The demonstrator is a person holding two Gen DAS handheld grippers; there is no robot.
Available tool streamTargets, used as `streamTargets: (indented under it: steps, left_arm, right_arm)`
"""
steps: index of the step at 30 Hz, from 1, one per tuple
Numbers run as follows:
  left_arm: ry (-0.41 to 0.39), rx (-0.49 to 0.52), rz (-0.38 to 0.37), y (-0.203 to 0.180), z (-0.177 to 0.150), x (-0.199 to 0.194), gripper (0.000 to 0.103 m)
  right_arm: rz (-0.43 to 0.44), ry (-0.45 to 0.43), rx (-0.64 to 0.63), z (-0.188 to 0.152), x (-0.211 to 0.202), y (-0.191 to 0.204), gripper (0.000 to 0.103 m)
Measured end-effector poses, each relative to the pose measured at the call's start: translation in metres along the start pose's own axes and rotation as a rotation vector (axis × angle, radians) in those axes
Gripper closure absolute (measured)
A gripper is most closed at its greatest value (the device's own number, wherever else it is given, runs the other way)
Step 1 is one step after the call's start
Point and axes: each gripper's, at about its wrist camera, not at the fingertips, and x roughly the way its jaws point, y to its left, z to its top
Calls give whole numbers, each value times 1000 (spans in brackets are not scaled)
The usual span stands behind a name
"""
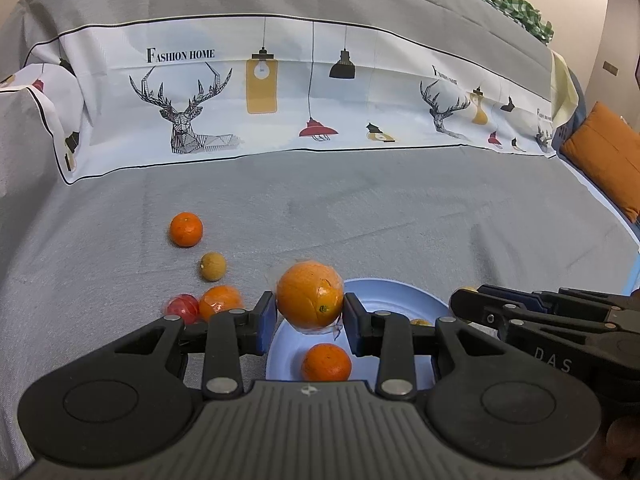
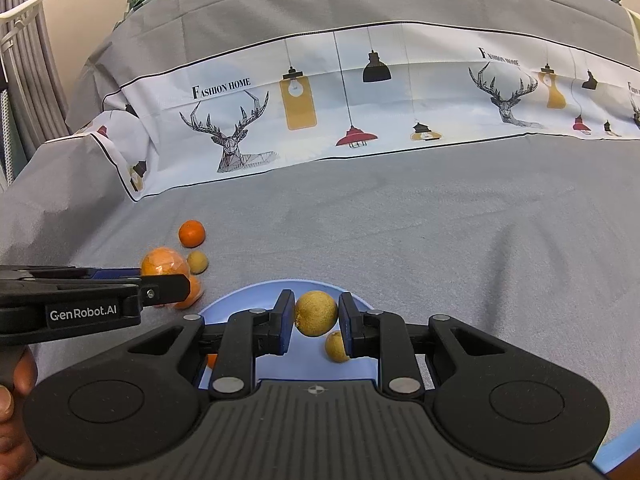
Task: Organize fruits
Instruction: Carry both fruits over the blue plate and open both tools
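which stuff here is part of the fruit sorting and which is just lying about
Part of the job:
- light blue round plate
- large plastic-wrapped orange in left claw
- small tan round fruit in right claw
- loose small orange mandarin

Just lying about:
- orange cushion
- green checked cloth

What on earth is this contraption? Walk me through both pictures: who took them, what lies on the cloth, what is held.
No robot here: a person holds a hand-held gripper in each hand, each with a camera looking along its jaws. One picture comes from the left gripper, whose jaws clamp a plastic-wrapped orange above a blue plate. The other comes from the right gripper, clamping a small tan fruit over the same plate. On the plate lie an unwrapped orange and another tan fruit. Loose on the grey cloth are a mandarin, a tan fruit, a wrapped orange and a red fruit.
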Motion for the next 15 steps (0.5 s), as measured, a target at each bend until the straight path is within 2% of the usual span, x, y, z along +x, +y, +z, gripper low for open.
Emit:
streamTargets:
  steps: [11, 15]
  left_arm:
    - [6, 6, -4, -2, -1, 2, 64]
    - [26, 14, -30, -4, -3, 5, 64]
  right_arm:
    - [-7, 17, -9, -1, 2, 0, 78]
    - [-16, 33, -9, -1, 5, 1, 78]
